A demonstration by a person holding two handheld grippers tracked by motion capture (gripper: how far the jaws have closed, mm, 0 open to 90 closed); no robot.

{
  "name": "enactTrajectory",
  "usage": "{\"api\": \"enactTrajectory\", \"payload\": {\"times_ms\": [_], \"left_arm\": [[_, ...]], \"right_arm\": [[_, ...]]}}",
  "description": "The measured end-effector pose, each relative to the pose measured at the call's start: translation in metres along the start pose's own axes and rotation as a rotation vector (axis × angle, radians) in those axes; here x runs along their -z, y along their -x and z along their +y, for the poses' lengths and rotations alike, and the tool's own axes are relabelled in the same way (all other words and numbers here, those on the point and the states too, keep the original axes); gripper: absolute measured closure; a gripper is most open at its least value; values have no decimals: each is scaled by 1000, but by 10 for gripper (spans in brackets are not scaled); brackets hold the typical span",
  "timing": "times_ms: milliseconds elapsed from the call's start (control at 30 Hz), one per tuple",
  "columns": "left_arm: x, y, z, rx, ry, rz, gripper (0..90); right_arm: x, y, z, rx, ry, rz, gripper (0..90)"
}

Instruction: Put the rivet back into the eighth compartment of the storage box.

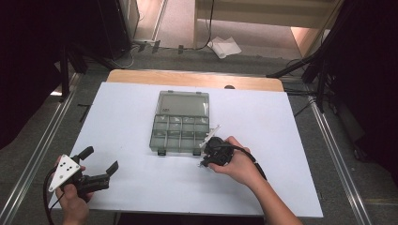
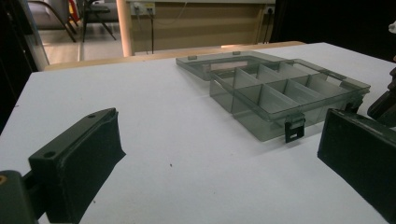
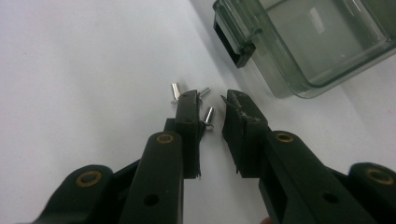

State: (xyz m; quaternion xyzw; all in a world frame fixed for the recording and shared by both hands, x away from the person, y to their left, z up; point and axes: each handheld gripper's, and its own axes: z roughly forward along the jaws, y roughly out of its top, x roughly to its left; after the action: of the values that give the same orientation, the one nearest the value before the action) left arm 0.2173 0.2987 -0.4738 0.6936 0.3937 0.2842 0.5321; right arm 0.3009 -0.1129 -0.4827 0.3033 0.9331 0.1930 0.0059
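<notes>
screws [image 3: 208, 117], three small shiny ones, lie loose on the white table [image 3: 84, 60] just beside the front corner of the clear compartment box [image 3: 299, 51], near its black latch [image 3: 236, 44]. one screw sits between the jaws of the right gripper [image 3: 210, 105], a second [image 3: 175, 92] lies outside its left jaw, and a third [image 3: 203, 92] peeks out just past the tips. the jaws stand narrowly apart and the pads do not yet press on anything.

to do this pick well, i would judge that the tips should straddle the middle screw alone, square across its shaft, low enough that the pads meet it near the table without scraping. closing slowly matters: a round shaft on a smooth sheet will roll or squirt away if one pad reaches it first. the neighbouring screw by the left jaw could get nudged, so keep the jaw clear of it.

in the high view the box [image 1: 181, 127] lies open mid-table, lid folded back, compartments looking bare. the left gripper [image 1: 100, 161] waits wide apart and holding nothing at the near left of the table, well apart from the box.
</notes>
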Motion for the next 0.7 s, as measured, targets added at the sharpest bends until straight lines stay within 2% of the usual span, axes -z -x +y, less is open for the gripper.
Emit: {"api": "enactTrajectory", "payload": {"times_ms": [133, 300, 367, 433, 700], "left_arm": [[0, 0, 0, 1, 4, -1, 0], [0, 0, 0, 1, 1, -1, 0], [0, 0, 0, -1, 0, 1, 0], [0, 0, 0, 5, 5, 3, 0], [1, -1, 0, 8, 7, 5, 0]], "right_arm": [[0, -1, 1, 19, -24, -20, 777], [-1, -5, 2, 96, -43, -55, 788], [-1, -5, 2, 112, -46, -57, 794], [-1, -5, 2, 115, -44, -53, 829], [0, -5, 3, 131, -50, -55, 840]]}}
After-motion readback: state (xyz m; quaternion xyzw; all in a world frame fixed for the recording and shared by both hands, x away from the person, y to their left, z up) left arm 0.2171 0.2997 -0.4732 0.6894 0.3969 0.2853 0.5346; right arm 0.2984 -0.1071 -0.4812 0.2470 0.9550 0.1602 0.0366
